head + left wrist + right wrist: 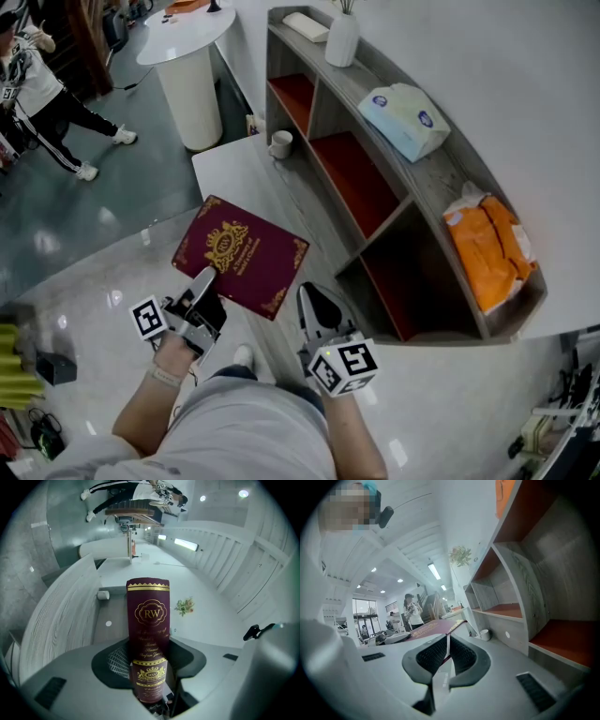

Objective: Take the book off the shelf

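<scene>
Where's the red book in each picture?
Head view: the book sits in the middle, tilted.
Left gripper view: it stands upright in the centre, between the jaws.
Right gripper view: it lies just left of centre, its edge between the jaws.
Shared landmark: the white cup.

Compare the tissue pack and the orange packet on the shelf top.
The tissue pack is pale blue-green and boxy; the orange packet is orange and white, and crumpled. The tissue pack sits mid-top, the orange packet at the near end. Both lie on the shelf top.
</scene>
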The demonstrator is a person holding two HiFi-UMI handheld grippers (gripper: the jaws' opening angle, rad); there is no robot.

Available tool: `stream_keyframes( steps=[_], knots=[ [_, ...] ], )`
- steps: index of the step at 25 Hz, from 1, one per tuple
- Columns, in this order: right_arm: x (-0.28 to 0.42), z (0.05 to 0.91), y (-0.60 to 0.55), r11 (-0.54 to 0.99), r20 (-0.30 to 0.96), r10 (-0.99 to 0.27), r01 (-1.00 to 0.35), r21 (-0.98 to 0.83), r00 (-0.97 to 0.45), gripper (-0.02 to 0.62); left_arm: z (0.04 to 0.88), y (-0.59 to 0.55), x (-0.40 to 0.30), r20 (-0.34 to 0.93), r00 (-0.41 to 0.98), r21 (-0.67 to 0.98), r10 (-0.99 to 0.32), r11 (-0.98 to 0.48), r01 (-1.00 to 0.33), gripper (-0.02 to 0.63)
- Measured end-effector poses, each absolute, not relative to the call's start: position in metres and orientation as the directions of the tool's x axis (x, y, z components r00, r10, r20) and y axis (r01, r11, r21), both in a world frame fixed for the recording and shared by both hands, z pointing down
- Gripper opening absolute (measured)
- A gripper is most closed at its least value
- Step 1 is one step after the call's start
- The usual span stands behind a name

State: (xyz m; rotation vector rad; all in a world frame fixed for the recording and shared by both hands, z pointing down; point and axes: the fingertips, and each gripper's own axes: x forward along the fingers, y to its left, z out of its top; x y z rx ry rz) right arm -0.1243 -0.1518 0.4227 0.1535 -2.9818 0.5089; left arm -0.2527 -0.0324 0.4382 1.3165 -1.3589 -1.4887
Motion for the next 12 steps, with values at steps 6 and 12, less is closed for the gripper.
stream_keyframes(
  steps=[6,12],
  knots=[
    [-0.114,0.425,-0.153,0.932,0.130,-0.106,-0.144,-0.333,-0.986,0.031,0.438,-0.034,-0.248,-0.210,-0.198,0.974,-0.957,-0.188,-0.126,0.215],
    [-0.104,0.427,-0.159,0.926,0.135,-0.139,-0.177,-0.333,-0.981,0.031,0.441,-0.039,-0.243,-0.209,-0.177,0.975,-0.962,-0.192,-0.111,0.215]
  ],
)
